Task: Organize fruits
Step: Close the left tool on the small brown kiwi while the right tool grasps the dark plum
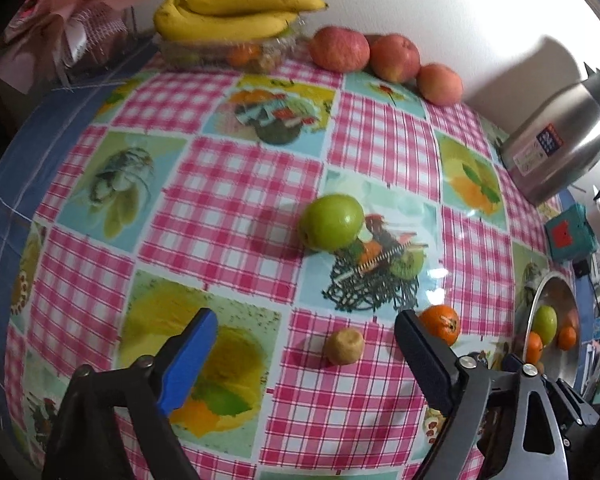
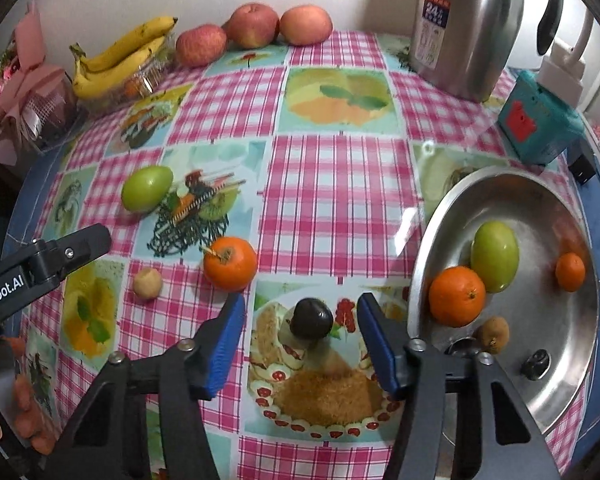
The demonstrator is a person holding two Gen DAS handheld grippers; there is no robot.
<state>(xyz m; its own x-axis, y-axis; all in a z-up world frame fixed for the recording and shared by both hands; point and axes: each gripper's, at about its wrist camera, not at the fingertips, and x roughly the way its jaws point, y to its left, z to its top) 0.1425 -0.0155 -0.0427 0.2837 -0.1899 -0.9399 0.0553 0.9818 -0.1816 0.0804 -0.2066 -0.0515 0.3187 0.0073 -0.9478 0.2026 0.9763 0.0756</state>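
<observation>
My left gripper (image 1: 306, 318) is open, pointing down at the checked tablecloth. A small tan fruit (image 1: 345, 346) lies between its fingers, touching neither. An orange (image 1: 440, 324) sits just behind its right finger, and a green fruit (image 1: 332, 222) lies farther out. My right gripper (image 2: 301, 303) stands open around a dark round fruit (image 2: 312, 318), with a gap showing on both sides. To its right, a steel bowl (image 2: 420, 256) holds a green fruit (image 2: 496, 256), two oranges and a small brown fruit. The loose orange (image 2: 230, 264) and the tan fruit (image 2: 148, 282) lie to its left.
Bananas (image 1: 228, 12) rest on a clear plastic box at the back. Three red apples (image 1: 380, 56) line the wall. A steel kettle (image 2: 468, 24) and a teal box (image 2: 538, 120) stand at the back right. A pink-wrapped gift (image 2: 28, 96) sits at the back left.
</observation>
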